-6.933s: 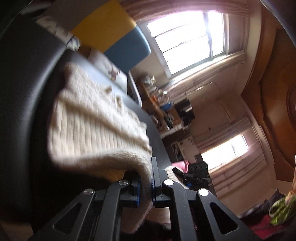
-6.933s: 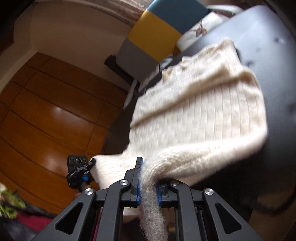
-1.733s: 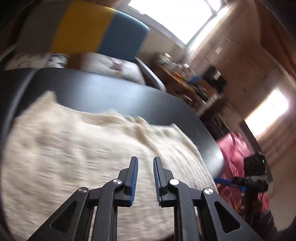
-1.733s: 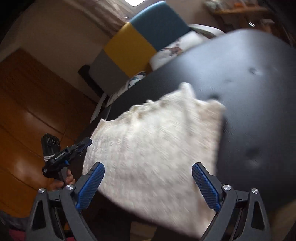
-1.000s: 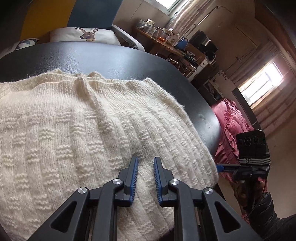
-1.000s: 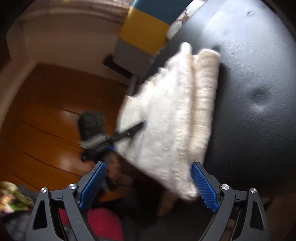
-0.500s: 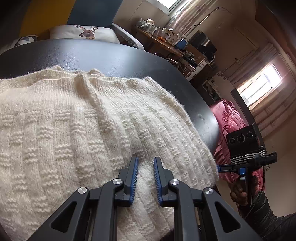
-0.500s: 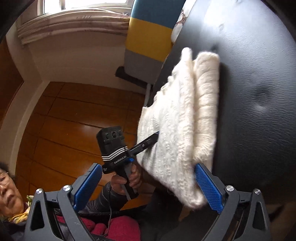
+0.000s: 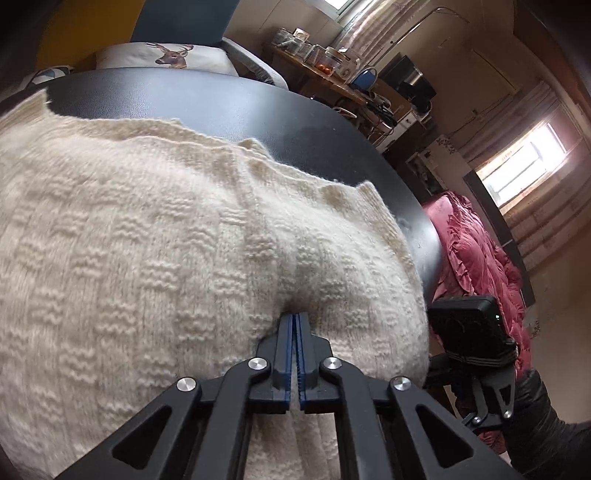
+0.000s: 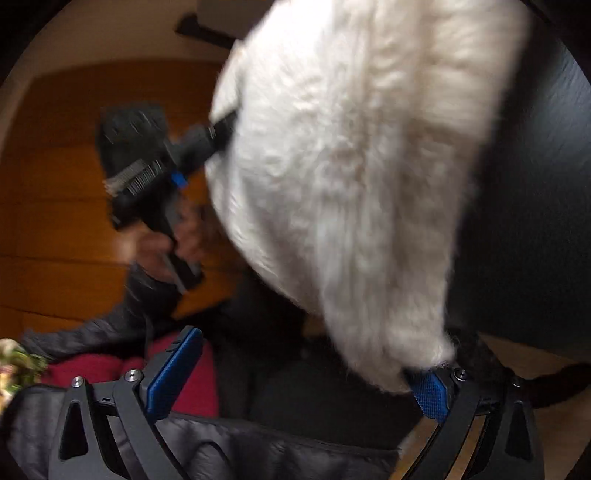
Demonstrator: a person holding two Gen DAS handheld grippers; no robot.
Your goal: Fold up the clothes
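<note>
On the black table point(image 9: 236, 107), left gripper point(image 9: 294, 325) pinches sweater point(image 9: 147, 240); right gripper point(image 10: 299, 369) gapes.

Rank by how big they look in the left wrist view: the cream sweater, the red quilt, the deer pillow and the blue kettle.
1. Cream sweater, though nearness to the camera inflates it.
2. Red quilt.
3. Deer pillow.
4. Blue kettle, small and far off.

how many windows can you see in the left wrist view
2: one bright window on the right wall beyond the red bedding, and a sliver of another at the top edge above the cluttered shelf. More may lie outside the frame.
</note>
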